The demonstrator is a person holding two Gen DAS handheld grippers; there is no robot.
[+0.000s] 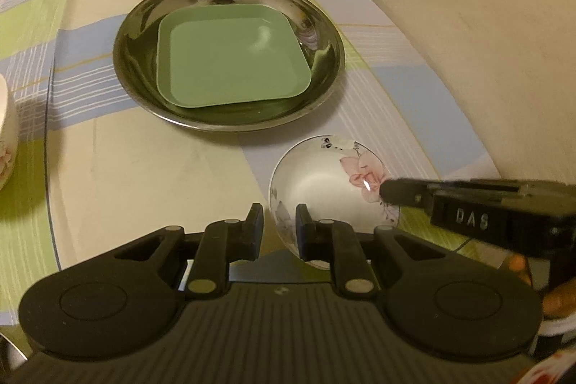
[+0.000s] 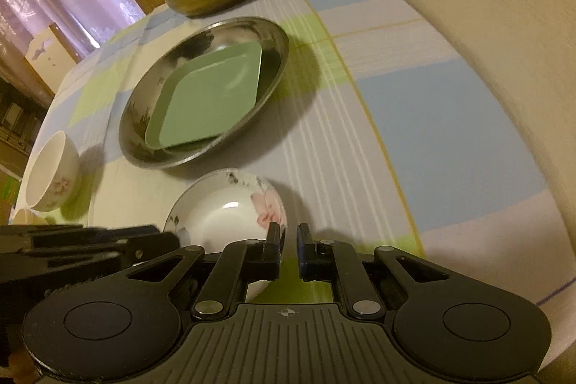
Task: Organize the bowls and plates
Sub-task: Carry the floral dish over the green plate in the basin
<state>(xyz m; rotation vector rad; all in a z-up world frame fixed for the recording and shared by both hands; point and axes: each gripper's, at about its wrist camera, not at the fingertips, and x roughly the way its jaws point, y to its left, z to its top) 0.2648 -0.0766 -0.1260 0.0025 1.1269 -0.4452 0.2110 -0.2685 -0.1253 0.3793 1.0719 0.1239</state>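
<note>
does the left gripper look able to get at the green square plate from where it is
Probably not directly. The left gripper has its fingers astride the rim of the flowered bowl, which lies between it and the green square plate in the steel dish. It would likely need to let go or lift over first.

left wrist: low over the bench, close behind the floral bowl (image 1: 331, 189), facing the steel plate (image 1: 144, 35) | right wrist: lower, tilted, just right of that bowl (image 2: 223, 207), same heading | shared: bowl, steel plate (image 2: 273, 35), pot beyond.
</note>
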